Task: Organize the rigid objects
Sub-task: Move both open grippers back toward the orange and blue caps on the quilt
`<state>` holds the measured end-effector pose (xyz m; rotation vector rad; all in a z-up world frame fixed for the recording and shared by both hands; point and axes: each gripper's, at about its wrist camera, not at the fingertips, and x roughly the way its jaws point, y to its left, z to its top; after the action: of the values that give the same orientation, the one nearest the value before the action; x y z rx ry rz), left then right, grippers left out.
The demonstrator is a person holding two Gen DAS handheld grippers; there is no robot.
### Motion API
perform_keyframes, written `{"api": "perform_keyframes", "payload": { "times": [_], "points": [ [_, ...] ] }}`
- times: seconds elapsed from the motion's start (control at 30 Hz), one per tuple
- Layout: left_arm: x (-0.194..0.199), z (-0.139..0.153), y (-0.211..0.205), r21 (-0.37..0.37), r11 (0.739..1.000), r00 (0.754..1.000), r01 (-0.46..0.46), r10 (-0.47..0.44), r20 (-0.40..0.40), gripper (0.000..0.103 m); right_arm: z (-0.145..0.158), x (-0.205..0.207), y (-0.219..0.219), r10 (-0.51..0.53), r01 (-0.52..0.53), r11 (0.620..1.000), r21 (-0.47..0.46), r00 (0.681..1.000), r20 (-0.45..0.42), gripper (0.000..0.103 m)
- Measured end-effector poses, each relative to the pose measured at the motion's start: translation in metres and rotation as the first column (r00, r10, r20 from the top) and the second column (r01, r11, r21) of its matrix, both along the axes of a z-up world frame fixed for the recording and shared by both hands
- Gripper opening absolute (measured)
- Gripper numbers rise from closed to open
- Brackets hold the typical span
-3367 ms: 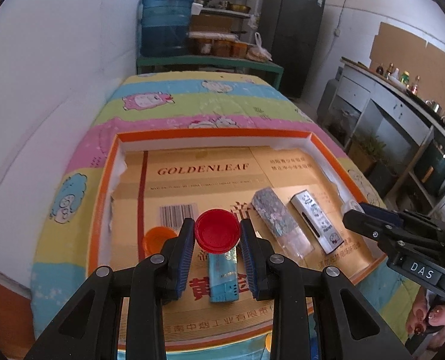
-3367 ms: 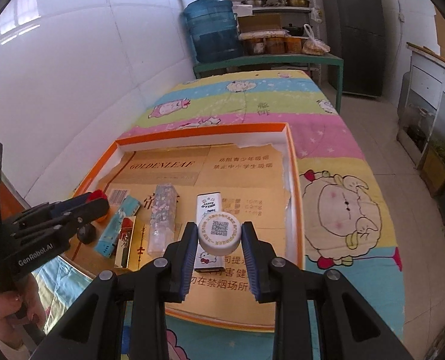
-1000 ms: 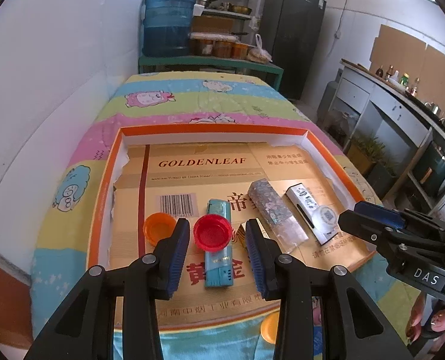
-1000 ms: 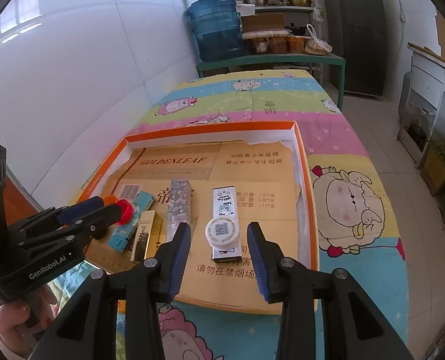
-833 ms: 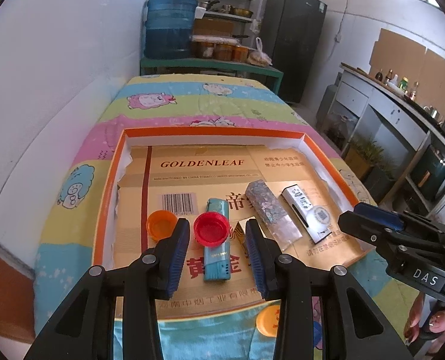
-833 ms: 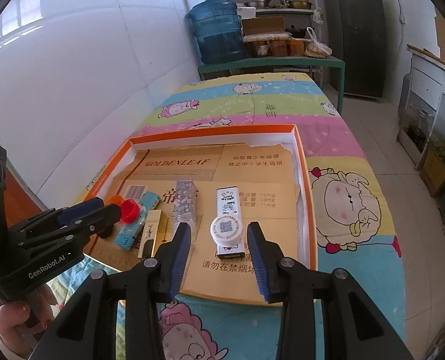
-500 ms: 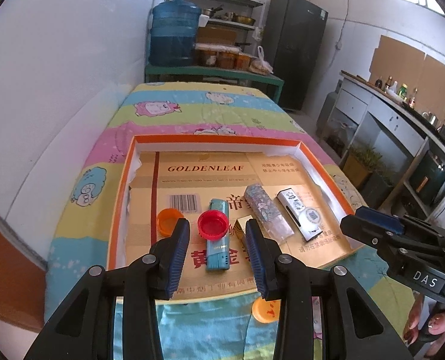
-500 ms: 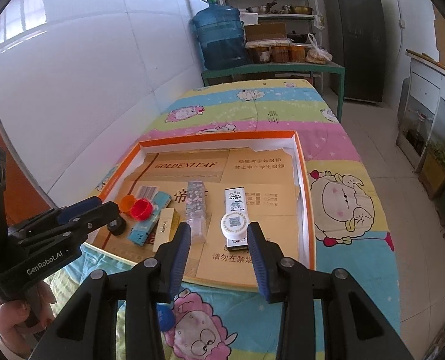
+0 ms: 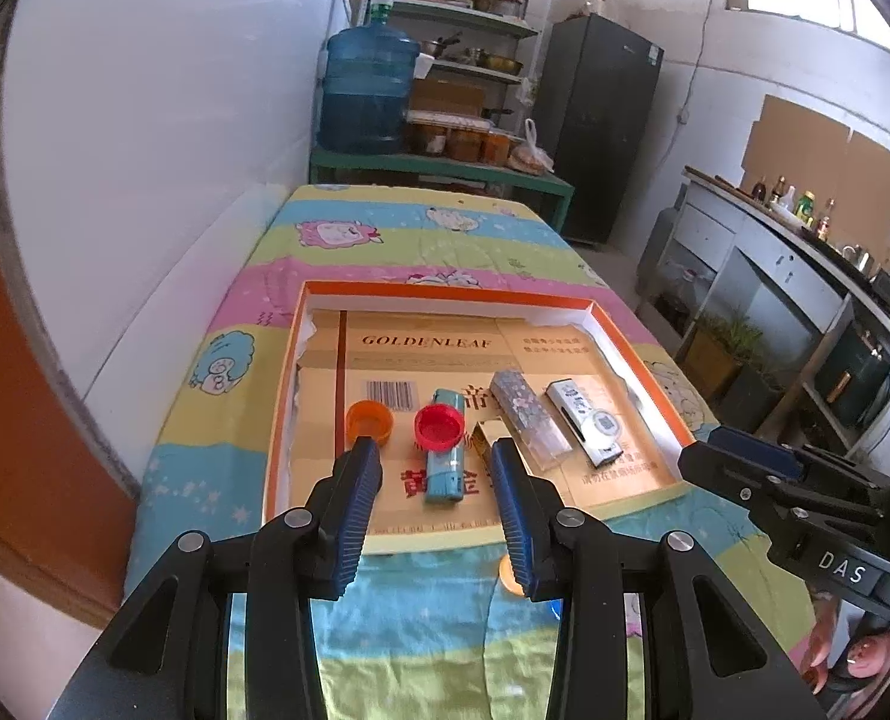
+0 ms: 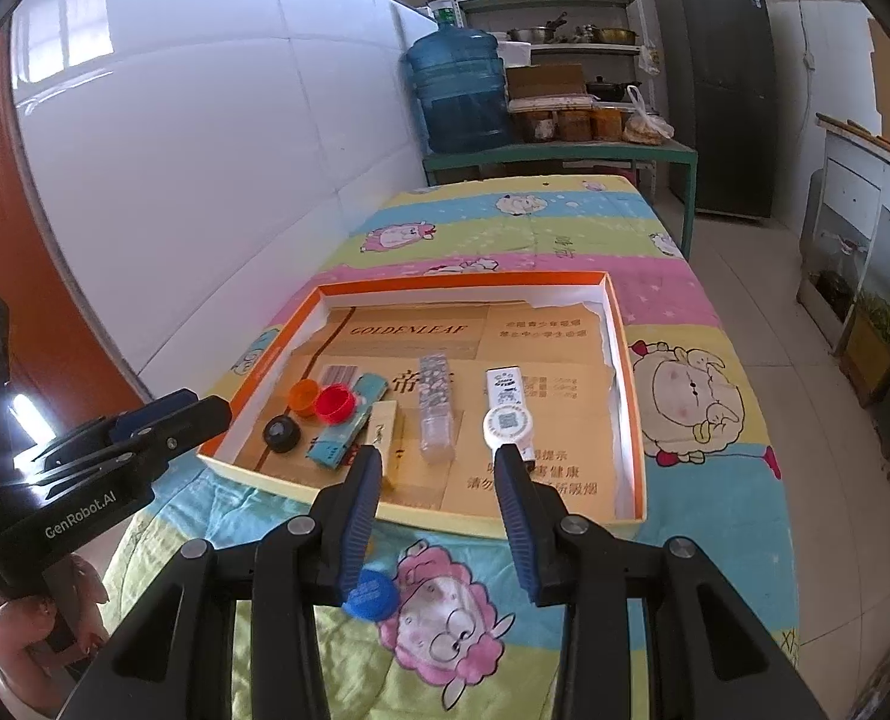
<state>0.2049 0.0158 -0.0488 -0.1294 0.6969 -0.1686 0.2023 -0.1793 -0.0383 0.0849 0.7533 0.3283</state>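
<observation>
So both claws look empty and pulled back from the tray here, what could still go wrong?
Three risks, judged from how things lie:

1. The red cap sits on top of the blue lighter, so a nudge could roll it off.
2. The white cap rests likewise on the white lighter.
3. A blue cap lies on the blanket outside the tray, close under the right claw, where it could be knocked away.

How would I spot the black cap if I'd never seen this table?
Find the orange-rimmed tray on the cartoon bedsheet. In its near left corner sits the black cap, just in front of the orange cap and red cap. It's the only dark round piece.
</observation>
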Motion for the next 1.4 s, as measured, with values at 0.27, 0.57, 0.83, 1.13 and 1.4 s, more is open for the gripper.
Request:
{"api": "perform_keyframes", "payload": {
  "times": [0.27,0.57,0.83,1.13,1.4],
  "points": [
    [-0.024,0.005,0.005,-0.005,1.000,1.000,-0.004,0.004,0.010,0.040,0.004,-0.021,0.007,0.015,-0.015,1.000,0.000,1.000,0.006,0.039],
    [-0.048,0.009,0.005,-0.005,1.000,1.000,-0.002,0.002,0.022,0.040,0.009,-0.040,0.011,0.028,-0.028,1.000,-0.003,0.999,0.017,0.039],
    [-0.068,0.009,0.006,-0.008,1.000,1.000,-0.002,0.002,0.018,0.040,0.007,-0.058,0.016,0.043,-0.043,0.999,-0.011,0.999,0.014,0.039],
    [-0.084,0.004,0.011,-0.015,1.000,1.000,-0.005,0.005,0.010,0.040,0.002,-0.073,0.024,0.063,-0.063,0.998,-0.017,0.998,-0.001,0.039],
    [-0.096,-0.003,0.016,-0.015,1.000,1.000,-0.013,0.013,-0.001,0.040,-0.005,-0.083,0.031,0.079,-0.080,0.996,-0.030,0.997,-0.016,0.039]
  ]
}}
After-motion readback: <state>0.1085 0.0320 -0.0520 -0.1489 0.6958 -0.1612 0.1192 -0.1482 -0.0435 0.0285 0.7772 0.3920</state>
